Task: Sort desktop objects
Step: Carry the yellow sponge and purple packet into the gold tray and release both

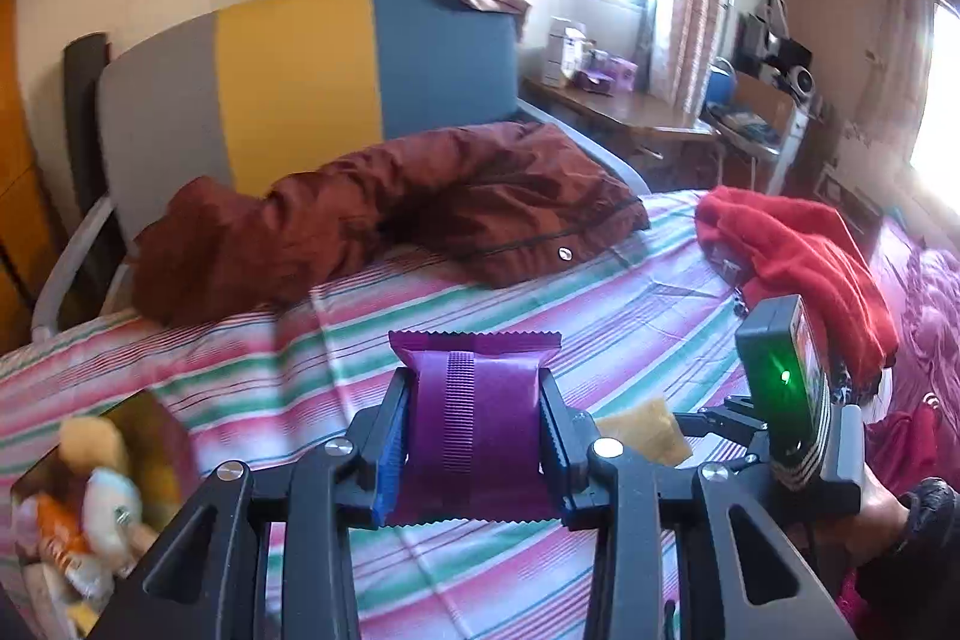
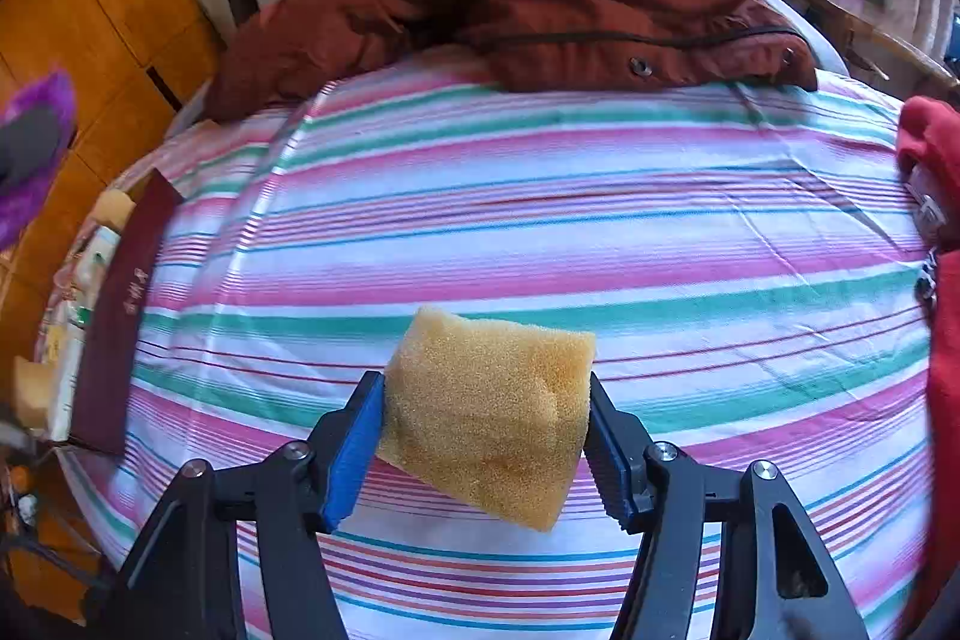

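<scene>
My left gripper (image 1: 474,436) is shut on a purple snack packet (image 1: 474,418) and holds it above the striped bed sheet (image 1: 600,292). My right gripper (image 2: 487,418) is shut on a yellow sponge (image 2: 489,412), held above the sheet (image 2: 540,220). In the left wrist view the sponge (image 1: 645,430) and the right gripper (image 1: 708,424) show just right of the packet. A blurred bit of the purple packet (image 2: 36,160) shows at the left edge of the right wrist view.
A dark red box (image 2: 120,316) with mixed items (image 1: 84,508) stands at the bed's left edge. A brown jacket (image 1: 390,214) lies at the head of the bed. Red clothing (image 1: 798,256) lies on the right. A desk (image 1: 630,112) stands behind.
</scene>
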Motion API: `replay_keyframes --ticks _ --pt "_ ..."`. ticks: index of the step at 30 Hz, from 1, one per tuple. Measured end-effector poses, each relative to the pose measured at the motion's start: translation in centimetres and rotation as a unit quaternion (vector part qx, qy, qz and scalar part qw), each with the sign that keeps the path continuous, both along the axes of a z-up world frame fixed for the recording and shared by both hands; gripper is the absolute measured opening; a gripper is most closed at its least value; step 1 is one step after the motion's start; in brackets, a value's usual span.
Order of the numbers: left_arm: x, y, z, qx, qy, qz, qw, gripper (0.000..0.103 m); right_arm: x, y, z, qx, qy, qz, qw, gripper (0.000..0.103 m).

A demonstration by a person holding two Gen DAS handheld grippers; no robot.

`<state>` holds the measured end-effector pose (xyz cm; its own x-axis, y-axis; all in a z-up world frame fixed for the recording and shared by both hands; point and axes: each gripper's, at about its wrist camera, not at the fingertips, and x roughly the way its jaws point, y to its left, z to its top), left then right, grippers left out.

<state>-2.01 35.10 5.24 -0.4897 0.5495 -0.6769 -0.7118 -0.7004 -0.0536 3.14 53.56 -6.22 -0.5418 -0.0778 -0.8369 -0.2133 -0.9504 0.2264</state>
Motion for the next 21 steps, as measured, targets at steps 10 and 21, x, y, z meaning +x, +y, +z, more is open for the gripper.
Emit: replay_keyframes --ticks 10,21 --pt "0.6 -7.4 0.8 0.006 0.024 0.061 0.9979 0.038 -0.5 -4.7 3.4 -0.002 0.036 0.035 0.999 0.063" --pt "0.7 -15.0 0.6 0.016 0.025 0.125 0.9917 0.038 -1.9 -13.0 6.1 -0.02 0.071 0.089 0.993 0.063"
